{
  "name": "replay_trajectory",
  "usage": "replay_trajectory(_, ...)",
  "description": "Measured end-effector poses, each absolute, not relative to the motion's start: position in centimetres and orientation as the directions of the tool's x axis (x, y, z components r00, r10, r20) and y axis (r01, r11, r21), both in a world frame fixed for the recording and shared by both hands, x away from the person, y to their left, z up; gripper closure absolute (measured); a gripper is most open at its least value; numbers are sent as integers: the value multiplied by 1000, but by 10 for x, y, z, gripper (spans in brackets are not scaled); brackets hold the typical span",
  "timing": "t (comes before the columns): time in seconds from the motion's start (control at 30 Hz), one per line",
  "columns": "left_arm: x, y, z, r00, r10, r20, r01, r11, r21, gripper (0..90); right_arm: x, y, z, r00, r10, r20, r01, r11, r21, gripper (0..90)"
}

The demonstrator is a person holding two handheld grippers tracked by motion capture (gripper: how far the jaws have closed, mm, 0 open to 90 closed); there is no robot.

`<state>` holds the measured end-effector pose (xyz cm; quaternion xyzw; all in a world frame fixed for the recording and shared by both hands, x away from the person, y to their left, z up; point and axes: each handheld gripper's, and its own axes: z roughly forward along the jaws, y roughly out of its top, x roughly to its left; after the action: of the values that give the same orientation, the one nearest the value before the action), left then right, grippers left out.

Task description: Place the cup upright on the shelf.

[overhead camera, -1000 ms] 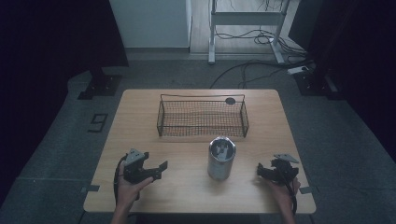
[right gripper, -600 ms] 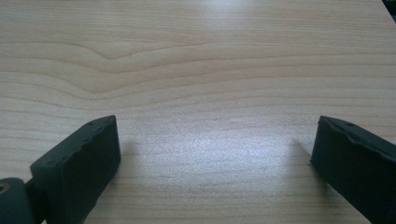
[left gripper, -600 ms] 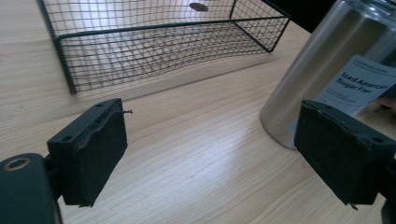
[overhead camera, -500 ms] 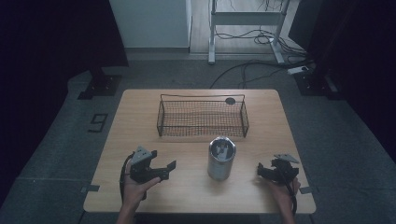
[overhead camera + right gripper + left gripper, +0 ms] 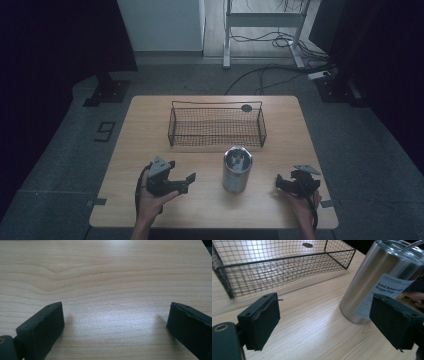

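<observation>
A steel tumbler (image 5: 237, 169) with a white printed label stands upright at the table's front middle; it rises at the right of the left gripper view as the tumbler (image 5: 382, 282). My left gripper (image 5: 189, 181) is held to its left, open and pointing toward it, a short gap away. In its own view the left gripper (image 5: 332, 322) has wide-apart jaws with bare wood between them. My right gripper (image 5: 278, 183) sits to the tumbler's right near the front edge, open. The right gripper (image 5: 115, 325) looks down on plain tabletop.
A black wire basket (image 5: 217, 124) stands behind the tumbler at the table's middle back, also seen as the basket (image 5: 274, 267). A small dark round disc (image 5: 246, 107) lies by its far right corner. The wooden table (image 5: 150, 120) has dark floor and cables beyond it.
My left gripper has moved right, toward the tumbler. The right gripper and the tumbler have stayed in place.
</observation>
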<state>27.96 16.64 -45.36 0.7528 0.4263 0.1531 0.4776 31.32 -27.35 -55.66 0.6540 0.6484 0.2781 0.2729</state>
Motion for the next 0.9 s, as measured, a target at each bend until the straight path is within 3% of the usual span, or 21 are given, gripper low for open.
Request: replay_trajectory(0.9,286,111,-463,684,711,-162,491,-286,823,89,314,-274,-557,9,1000,10,696,-14,717,10)
